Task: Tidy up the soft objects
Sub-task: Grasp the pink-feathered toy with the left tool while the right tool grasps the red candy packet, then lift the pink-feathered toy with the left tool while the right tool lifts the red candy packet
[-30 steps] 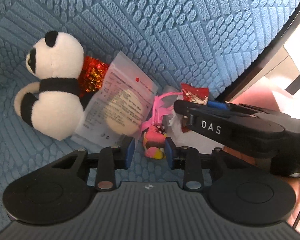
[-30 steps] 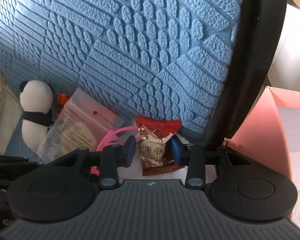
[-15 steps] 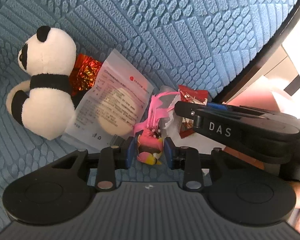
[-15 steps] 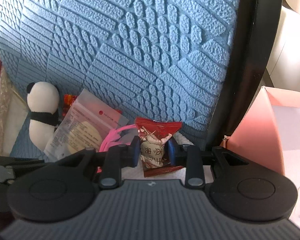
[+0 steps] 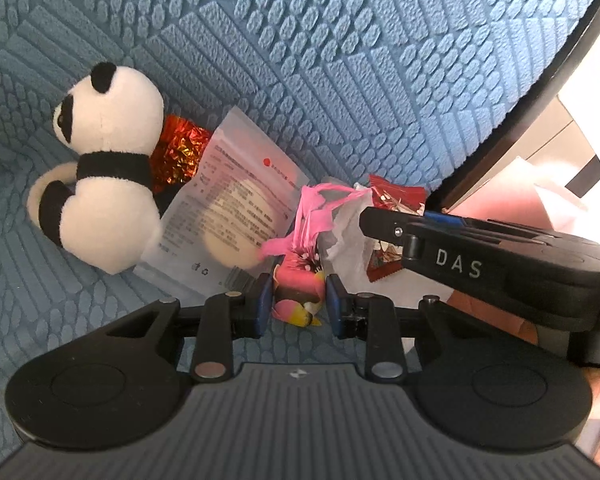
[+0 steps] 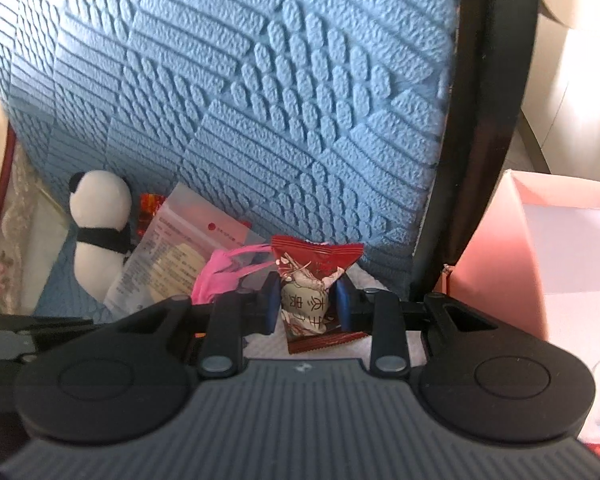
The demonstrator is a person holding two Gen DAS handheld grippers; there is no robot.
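Observation:
On a blue textured chair seat, a panda plush (image 5: 104, 168) sits at the left, next to a red foil packet (image 5: 178, 152) and a clear printed pouch (image 5: 236, 216). My left gripper (image 5: 296, 300) is shut on a small pink and yellow soft toy (image 5: 298, 294) with pink ribbon (image 5: 316, 208). My right gripper (image 6: 306, 302) is shut on a red snack packet (image 6: 310, 292), which also shows in the left wrist view (image 5: 392, 204). The right gripper's body (image 5: 480, 264) crosses the left wrist view. The panda (image 6: 100, 224) shows small in the right wrist view.
The blue chair back (image 6: 260, 100) with a black frame (image 6: 488, 120) rises behind the objects. A pink open box (image 6: 548, 248) stands to the right of the chair. White crumpled wrapping (image 5: 348, 236) lies between the toy and the snack packet.
My left gripper closed from around the pink toy onto it and lifted slightly. My right gripper closed onto the red snack packet. The panda and pouch stayed put.

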